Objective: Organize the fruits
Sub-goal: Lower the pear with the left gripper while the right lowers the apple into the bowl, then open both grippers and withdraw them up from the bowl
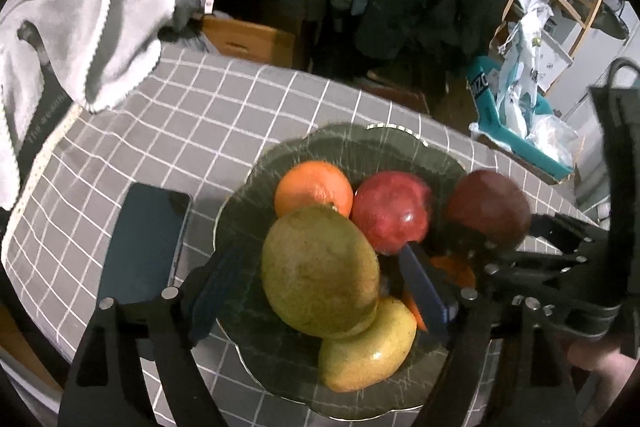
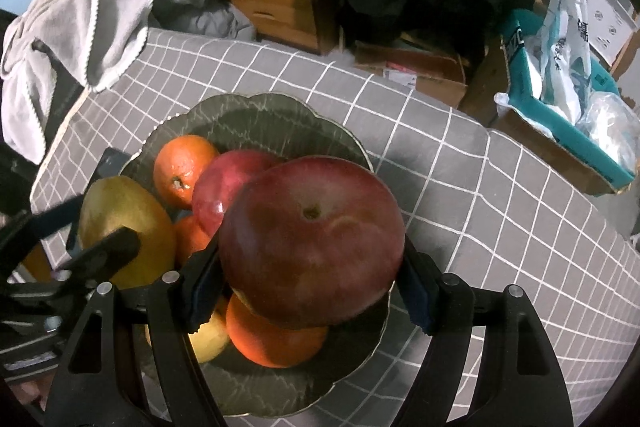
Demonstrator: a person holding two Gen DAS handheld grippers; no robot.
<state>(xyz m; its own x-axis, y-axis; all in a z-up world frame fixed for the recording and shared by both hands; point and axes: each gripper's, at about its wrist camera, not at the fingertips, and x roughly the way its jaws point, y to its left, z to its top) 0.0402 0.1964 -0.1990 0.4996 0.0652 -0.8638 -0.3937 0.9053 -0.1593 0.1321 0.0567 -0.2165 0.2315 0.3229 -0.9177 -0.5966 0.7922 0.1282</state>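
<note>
Apple [image 2: 312,243] clamped in my right gripper [image 2: 308,291] over bowl [image 2: 256,111] for drop-in | left gripper [image 1: 320,287] probably gripping pear [image 1: 320,271], contact blurry

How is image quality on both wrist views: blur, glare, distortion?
Left wrist: the green mango is soft, there is a small glare spot on the red apple, and fisheye bends the tablecloth grid. Right wrist: the dark red fruit is slightly blurred, lighting is dim, corners are vignetted.
</note>
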